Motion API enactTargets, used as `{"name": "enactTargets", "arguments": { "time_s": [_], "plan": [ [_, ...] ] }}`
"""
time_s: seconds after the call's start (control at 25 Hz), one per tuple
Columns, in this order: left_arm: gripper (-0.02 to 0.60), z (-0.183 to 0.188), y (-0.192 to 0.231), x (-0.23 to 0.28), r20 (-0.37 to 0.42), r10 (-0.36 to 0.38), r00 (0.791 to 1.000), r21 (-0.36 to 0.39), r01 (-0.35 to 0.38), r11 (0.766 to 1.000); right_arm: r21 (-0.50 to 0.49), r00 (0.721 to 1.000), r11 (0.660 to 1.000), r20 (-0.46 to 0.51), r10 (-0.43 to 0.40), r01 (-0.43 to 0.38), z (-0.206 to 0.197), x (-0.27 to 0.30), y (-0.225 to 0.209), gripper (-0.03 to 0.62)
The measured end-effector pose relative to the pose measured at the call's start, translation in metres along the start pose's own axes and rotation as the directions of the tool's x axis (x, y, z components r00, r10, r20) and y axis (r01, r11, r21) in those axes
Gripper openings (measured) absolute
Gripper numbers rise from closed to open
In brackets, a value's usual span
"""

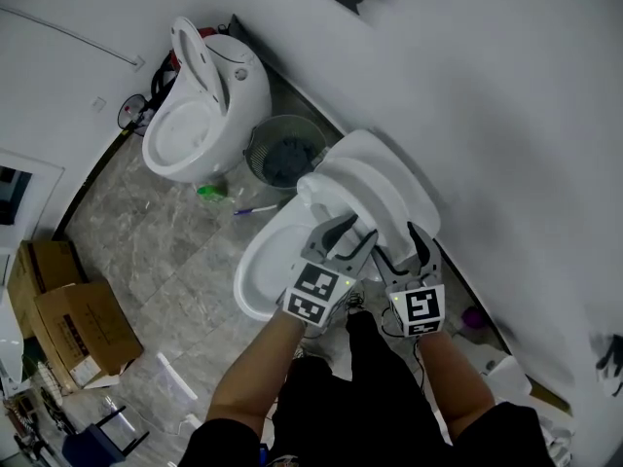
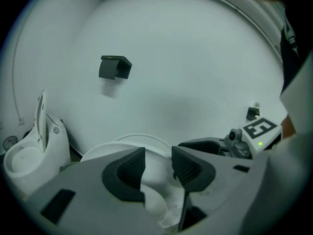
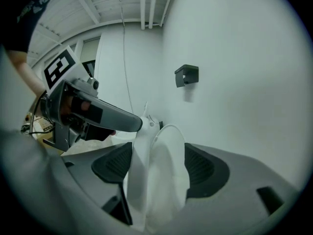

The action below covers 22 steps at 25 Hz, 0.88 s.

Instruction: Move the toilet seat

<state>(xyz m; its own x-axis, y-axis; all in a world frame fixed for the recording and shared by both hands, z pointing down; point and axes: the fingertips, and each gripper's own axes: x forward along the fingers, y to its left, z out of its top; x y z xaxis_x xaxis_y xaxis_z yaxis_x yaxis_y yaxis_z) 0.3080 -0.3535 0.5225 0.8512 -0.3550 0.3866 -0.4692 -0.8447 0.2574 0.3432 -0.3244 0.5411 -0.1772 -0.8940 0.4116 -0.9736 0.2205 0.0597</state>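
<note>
The near toilet (image 1: 258, 266) has its white seat and lid (image 1: 375, 188) raised and leaning towards the wall. My right gripper (image 1: 404, 246) straddles their edge. In the right gripper view the seat (image 3: 138, 175) and lid (image 3: 168, 165) stand edge-on between the wide jaws of the right gripper (image 3: 157, 165), which have just spread; the pads do not press. My left gripper (image 1: 343, 233) is beside it at the seat's front, open, with one fingertip (image 3: 137, 123) against the seat's face. In the left gripper view, the left gripper (image 2: 157, 163) shows only the lid (image 2: 146, 142) beyond the gap.
A second toilet (image 1: 195, 115) with its seat up stands further left along the wall, a round waste bin (image 1: 284, 152) between the two. Cardboard boxes (image 1: 73, 324) sit on the tiled floor at lower left. A dark holder (image 2: 115, 67) is fixed to the wall above.
</note>
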Motion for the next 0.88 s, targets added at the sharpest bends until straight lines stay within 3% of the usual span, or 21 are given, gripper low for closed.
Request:
{"name": "enactTargets", "arguments": {
  "time_s": [0.52,0.88],
  "plan": [
    [0.15,0.019,0.014,0.045,-0.018,0.011,1.0,-0.057,-0.012,0.998,0.036,1.0,0.999,-0.002,0.031,-0.03,0.002,0.031,-0.052,0.328],
    [0.124,0.024,0.03,0.019,0.009,0.076,0.997,-0.077,-0.075,0.994,0.037,0.996,0.995,0.034,0.088,-0.089,0.02,0.04,-0.041,0.324]
  ]
}}
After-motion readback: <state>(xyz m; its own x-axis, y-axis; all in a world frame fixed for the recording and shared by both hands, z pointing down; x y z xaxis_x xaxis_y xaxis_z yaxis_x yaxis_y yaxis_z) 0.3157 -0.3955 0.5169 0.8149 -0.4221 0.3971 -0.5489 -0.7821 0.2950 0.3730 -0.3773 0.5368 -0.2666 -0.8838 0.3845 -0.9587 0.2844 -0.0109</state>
